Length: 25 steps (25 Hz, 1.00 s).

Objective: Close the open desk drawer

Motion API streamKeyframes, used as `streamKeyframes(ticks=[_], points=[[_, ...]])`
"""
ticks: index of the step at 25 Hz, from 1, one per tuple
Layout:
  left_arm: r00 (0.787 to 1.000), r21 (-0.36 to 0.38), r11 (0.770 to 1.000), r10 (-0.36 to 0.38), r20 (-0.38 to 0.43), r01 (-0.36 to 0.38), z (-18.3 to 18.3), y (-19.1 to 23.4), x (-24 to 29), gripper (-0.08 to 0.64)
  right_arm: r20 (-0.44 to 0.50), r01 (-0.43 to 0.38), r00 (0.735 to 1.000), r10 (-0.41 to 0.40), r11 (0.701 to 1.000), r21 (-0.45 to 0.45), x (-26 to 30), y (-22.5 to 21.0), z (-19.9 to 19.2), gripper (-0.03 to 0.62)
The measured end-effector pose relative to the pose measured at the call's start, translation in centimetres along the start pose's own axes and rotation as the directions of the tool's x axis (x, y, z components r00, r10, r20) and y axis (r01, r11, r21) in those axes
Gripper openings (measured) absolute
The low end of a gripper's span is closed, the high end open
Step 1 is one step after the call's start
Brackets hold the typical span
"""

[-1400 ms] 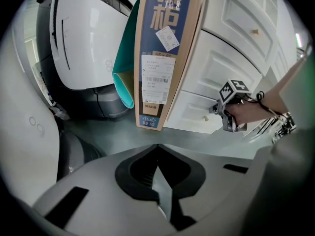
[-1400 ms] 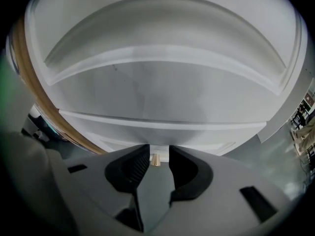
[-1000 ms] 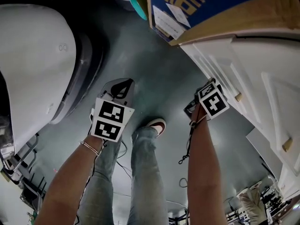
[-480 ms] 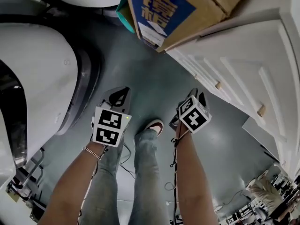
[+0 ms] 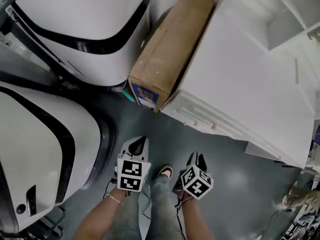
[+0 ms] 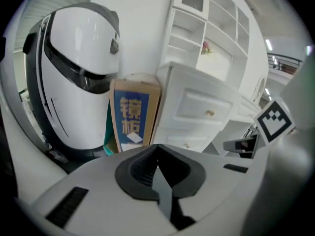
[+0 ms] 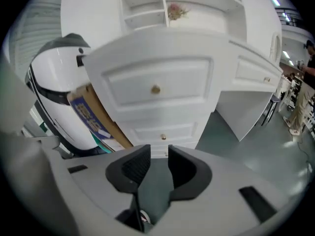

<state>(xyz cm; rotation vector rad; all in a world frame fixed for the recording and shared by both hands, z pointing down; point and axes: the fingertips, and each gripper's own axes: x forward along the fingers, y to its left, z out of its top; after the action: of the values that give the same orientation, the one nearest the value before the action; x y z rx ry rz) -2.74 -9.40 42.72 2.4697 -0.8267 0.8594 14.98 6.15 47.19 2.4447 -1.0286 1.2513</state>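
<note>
near: left gripper (image 6: 157, 147) held low over the person's legs, jaws pressed together at the tips, nothing in them. right gripper (image 7: 158, 154) beside it, jaws spread with a clear gap and nothing between; they have just been closing a little. both point down and forward toward the furniture, well apart from it. one shoe (image 5: 166, 172) shows between the two grippers.

floor (image 5: 235, 184): smooth grey-green, hard, slight sheen, bare between the feet and the furniture.

middle: a cardboard box (image 5: 165, 49) with a blue printed end leans against the left flank of the desk (image 5: 240, 79). desk is white painted, panelled, low.

task's thing: the upper drawer (image 7: 147, 73), straight ahead in the right gripper view, brass-coloured knob (image 7: 155, 89) at its centre. its front looks to stand forward of the smaller drawer (image 7: 170, 128) below, so i judge it the open one; how far out, cannot tell.

handling, as judged: rigid wood front, light to move, likely to slide straight in. knob small and round, poor to pinch. better to press on the flat panel near the knob, centred so it does not skew. gloss paint may let the jaws slip.

far: open white shelves (image 7: 142, 4) above the desk. big white moulded shells with black bands (image 5: 75, 29) crowd the left.
</note>
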Motion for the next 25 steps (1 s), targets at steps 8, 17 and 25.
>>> streamKeyframes(ticks=[8, 17, 25], points=[[0.979, 0.011, 0.996, -0.093, 0.179, 0.092, 16.7, -6.9, -11.4, 0.012, 0.215, -0.155, 0.963, 0.162, 0.987, -0.051, -17.3, 1.3, 15.5, 0.011], [0.877, 0.183, 0.966, -0.245, 0.413, 0.183, 33.9, -14.4, -19.5, 0.012, 0.584, -0.133, 0.799, 0.147, 0.989, -0.067, -33.6, -2.3, 29.6, 0.009], [0.854, 0.155, 0.966, -0.254, 0.454, 0.205, 36.7, -16.2, -20.8, 0.012, 0.693, -0.036, 0.720, 0.045, 0.999, -0.028, -38.1, -7.2, 31.3, 0.008]])
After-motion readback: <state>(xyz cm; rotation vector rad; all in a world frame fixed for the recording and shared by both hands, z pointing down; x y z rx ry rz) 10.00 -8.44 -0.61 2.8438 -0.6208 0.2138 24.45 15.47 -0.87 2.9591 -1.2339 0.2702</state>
